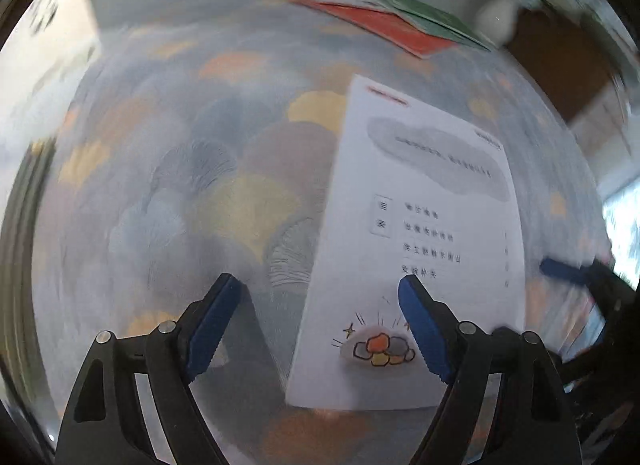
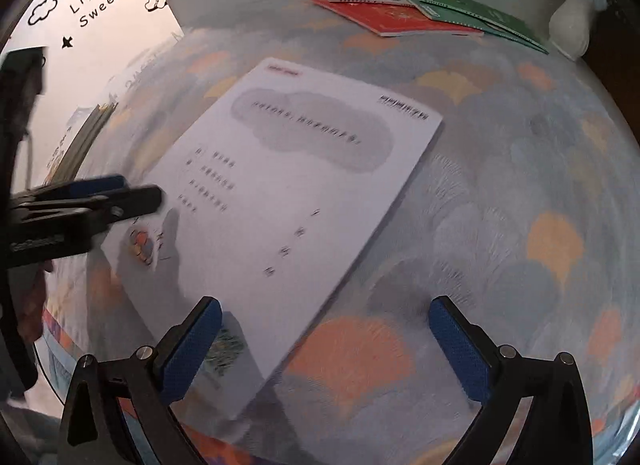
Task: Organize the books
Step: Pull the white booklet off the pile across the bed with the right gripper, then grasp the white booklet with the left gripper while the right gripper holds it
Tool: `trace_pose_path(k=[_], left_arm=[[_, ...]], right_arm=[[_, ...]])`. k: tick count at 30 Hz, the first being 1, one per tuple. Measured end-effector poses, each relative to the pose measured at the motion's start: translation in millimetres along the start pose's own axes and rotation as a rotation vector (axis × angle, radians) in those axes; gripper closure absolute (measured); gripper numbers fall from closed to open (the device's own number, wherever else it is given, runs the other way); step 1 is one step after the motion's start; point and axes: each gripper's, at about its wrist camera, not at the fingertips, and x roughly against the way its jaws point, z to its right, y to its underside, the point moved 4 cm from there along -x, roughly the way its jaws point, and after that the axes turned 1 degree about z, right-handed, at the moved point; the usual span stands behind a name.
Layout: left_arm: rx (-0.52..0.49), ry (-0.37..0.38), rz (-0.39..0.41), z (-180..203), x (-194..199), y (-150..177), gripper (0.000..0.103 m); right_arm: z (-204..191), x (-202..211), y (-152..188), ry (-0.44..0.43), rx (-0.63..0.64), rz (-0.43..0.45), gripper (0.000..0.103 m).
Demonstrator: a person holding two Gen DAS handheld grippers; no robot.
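White vase standing at far right of counter w/ leaf-print cloth; "Life is Sweet" sticker showing on wall.

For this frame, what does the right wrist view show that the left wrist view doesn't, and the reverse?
Only the right wrist view shows the wall lettering "Life is Sweet", a row of upright books at the table's left edge, and the left gripper from the side, over the booklet's lower corner. Only the left wrist view shows the booklet's orange and grey stone drawing clearly, and the brown wooden furniture. Both show the white printed booklet lying flat on the leaf-patterned tablecloth, the red book, green book, white vase, and open jaws.
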Motion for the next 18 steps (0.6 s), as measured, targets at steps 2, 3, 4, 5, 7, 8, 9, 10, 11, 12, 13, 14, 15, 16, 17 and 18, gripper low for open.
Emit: trace_pose_path(k=[2,3,4,5,7,8,9,10,11,12,13,14,15,16,17,18], left_arm=[[-0.056,0.035,0.013,8.1,4.2,9.0,0.022],[-0.077,0.049,0.002,11.0,5.7,11.4,0.025],[-0.065,0.056,-0.002,9.5,7.5,11.7,0.027],[-0.051,0.077,-0.004,7.6,9.0,11.8,0.027],[-0.044,0.094,-0.004,6.2,9.4,12.4,0.027],[-0.050,0.093,-0.007,7.9,10.5,14.6,0.027],[-0.058,0.092,-0.009,8.2,10.1,16.4,0.027],[-0.067,0.094,-0.008,10.4,10.8,19.0,0.027],[-0.070,0.106,-0.007,12.8,11.0,21.3,0.027],[-0.065,0.117,-0.005,15.0,10.9,23.7,0.027],[-0.054,0.128,-0.005,15.0,12.0,26.5,0.027],[-0.031,0.154,-0.010,14.0,12.8,26.9,0.027],[-0.001,0.192,-0.022,12.4,14.6,28.2,0.027],[0.035,0.236,-0.041,11.0,15.4,29.6,0.025],[0.059,0.264,-0.057,9.5,16.4,31.6,0.025],[0.064,0.277,-0.063,9.2,17.4,33.8,0.025]], right_arm=[[-2.2,-3.7,0.2,0.032,-0.031,0.052,0.000],[-2.0,-3.8,0.7,0.044,-0.063,0.089,0.000],[-1.8,-3.6,0.6,0.060,-0.100,0.120,0.000],[-2.5,-3.4,0.4,0.058,-0.117,0.134,0.000],[-3.8,-1.0,-0.2,0.033,-0.142,0.156,0.000],[-4.5,-0.6,0.4,0.023,-0.140,0.160,0.000],[-5.7,0.2,1.9,0.013,-0.130,0.158,0.000],[-6.7,0.6,2.5,-0.002,-0.116,0.153,0.000],[-6.6,3.0,4.4,-0.031,-0.109,0.149,0.000],[-11.5,1.1,1.6,-0.074,-0.108,0.148,0.000],[-14.4,3.3,2.6,-0.149,-0.114,0.149,0.000],[-16.7,4.5,3.0,-0.212,-0.132,0.148,0.000],[-13.8,6.7,4.7,-0.248,-0.154,0.151,0.000],[-12.5,8.1,6.4,-0.280,-0.180,0.159,0.000],[-9.3,9.3,7.3,-0.315,-0.216,0.171,0.000],[-5.7,9.4,6.7,-0.337,-0.251,0.178,0.000]])
